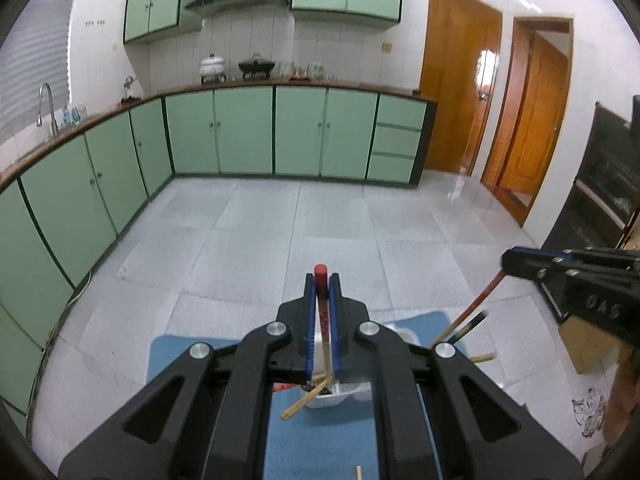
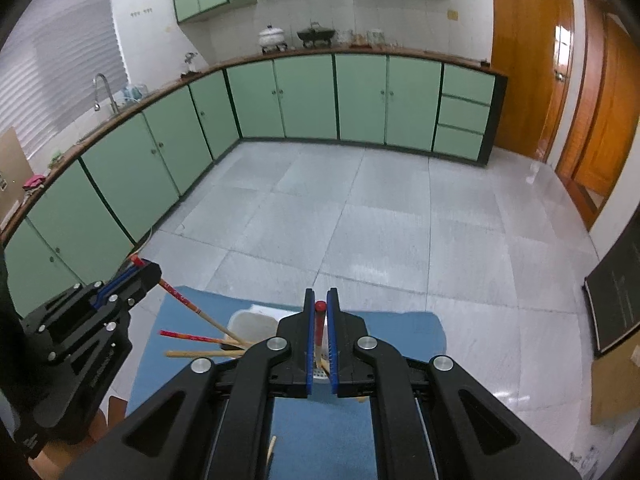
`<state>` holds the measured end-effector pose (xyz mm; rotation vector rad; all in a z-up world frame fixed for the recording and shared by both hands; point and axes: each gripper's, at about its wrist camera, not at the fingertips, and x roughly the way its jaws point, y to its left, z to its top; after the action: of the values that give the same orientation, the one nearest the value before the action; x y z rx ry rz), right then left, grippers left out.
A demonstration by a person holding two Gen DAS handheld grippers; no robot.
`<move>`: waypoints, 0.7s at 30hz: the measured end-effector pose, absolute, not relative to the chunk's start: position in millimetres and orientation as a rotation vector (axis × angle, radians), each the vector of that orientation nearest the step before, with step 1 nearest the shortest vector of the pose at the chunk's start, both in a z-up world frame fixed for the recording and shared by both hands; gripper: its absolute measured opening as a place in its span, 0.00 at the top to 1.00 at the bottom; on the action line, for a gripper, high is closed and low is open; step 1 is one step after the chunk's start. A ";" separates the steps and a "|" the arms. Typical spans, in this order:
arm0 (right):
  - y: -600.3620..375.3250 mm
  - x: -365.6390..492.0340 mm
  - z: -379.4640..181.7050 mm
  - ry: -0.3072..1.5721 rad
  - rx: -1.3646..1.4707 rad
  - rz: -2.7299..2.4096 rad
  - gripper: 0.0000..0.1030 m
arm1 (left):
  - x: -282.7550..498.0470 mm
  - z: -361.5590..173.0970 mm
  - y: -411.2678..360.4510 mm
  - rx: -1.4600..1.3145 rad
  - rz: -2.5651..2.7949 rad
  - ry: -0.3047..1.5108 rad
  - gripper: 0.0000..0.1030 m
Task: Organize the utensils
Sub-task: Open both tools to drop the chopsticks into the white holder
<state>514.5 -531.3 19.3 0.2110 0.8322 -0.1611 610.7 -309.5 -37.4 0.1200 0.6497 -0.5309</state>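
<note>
My left gripper [image 1: 322,280] is shut on a red-topped chopstick [image 1: 321,304] whose lower end reaches into a white utensil holder [image 1: 340,394] on the blue mat [image 1: 168,354]. My right gripper [image 2: 320,300] is shut on another red-topped chopstick [image 2: 319,326] above the same holder [image 2: 252,322]. The left gripper [image 2: 136,266] shows at the left of the right wrist view, the right gripper [image 1: 520,262] at the right of the left wrist view. Several other chopsticks [image 2: 192,338] lean out of the holder.
A loose wooden chopstick [image 2: 271,450] lies on the mat near me. Green kitchen cabinets [image 1: 244,132] line the far wall beyond the tiled floor [image 1: 320,216]. A dark cabinet [image 1: 604,184] and a cardboard box [image 1: 588,344] stand at the right.
</note>
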 end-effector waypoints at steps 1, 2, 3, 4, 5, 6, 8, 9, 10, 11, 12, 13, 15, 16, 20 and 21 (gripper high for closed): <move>-532.5 515.3 14.5 0.838 0.214 -0.154 0.94 | 613.3 -43.4 -309.2 0.121 -0.527 0.658 0.93; -535.3 513.7 9.5 0.836 0.216 -0.156 0.93 | 615.5 -48.5 -307.4 0.118 -0.526 0.667 0.92; -535.8 514.6 8.5 0.832 0.219 -0.161 0.92 | 616.9 -51.8 -303.9 0.115 -0.528 0.674 0.90; -538.6 512.2 7.4 0.830 0.225 -0.157 0.91 | 616.4 -52.7 -301.9 0.118 -0.528 0.674 0.82; -541.6 508.9 8.1 0.822 0.233 -0.153 0.91 | 614.2 -51.6 -298.6 0.128 -0.524 0.664 0.75; -545.1 502.7 9.3 0.810 0.241 -0.152 0.90 | 612.8 -49.2 -295.0 0.130 -0.523 0.656 0.73; -551.4 484.5 14.2 0.779 0.254 -0.146 0.89 | 606.1 -40.5 -277.4 0.109 -0.532 0.645 0.67; -553.3 471.5 16.2 0.760 0.259 -0.140 0.88 | 600.3 -36.9 -267.3 0.096 -0.537 0.640 0.64; -553.5 460.8 17.5 0.749 0.259 -0.135 0.88 | 593.7 -34.0 -259.5 0.093 -0.545 0.633 0.60; -551.4 436.9 17.7 0.718 0.248 -0.119 0.85 | 585.2 -31.5 -250.8 0.097 -0.548 0.620 0.57; -547.1 418.0 15.1 0.702 0.225 -0.112 0.81 | 571.6 -29.8 -235.7 0.099 -0.547 0.600 0.53; -544.0 403.1 12.4 0.687 0.206 -0.108 0.80 | 559.7 -30.7 -225.5 0.104 -0.551 0.590 0.48; -529.2 357.7 -5.5 0.650 0.159 -0.103 0.75 | 535.8 -37.3 -205.1 0.119 -0.549 0.574 0.44; -520.5 337.1 -17.8 0.639 0.141 -0.100 0.75 | 520.6 -43.9 -192.2 0.131 -0.543 0.566 0.40; -467.3 251.0 -101.5 0.635 0.088 -0.108 0.73 | 460.8 -86.2 -143.5 0.171 -0.498 0.545 0.27; -454.5 237.8 -118.2 0.644 0.087 -0.104 0.73 | 451.3 -94.5 -137.4 0.176 -0.498 0.553 0.26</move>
<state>237.8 -454.5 -118.2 0.0873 0.6437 -0.1040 451.3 -137.4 -94.5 0.1759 0.5533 -0.4978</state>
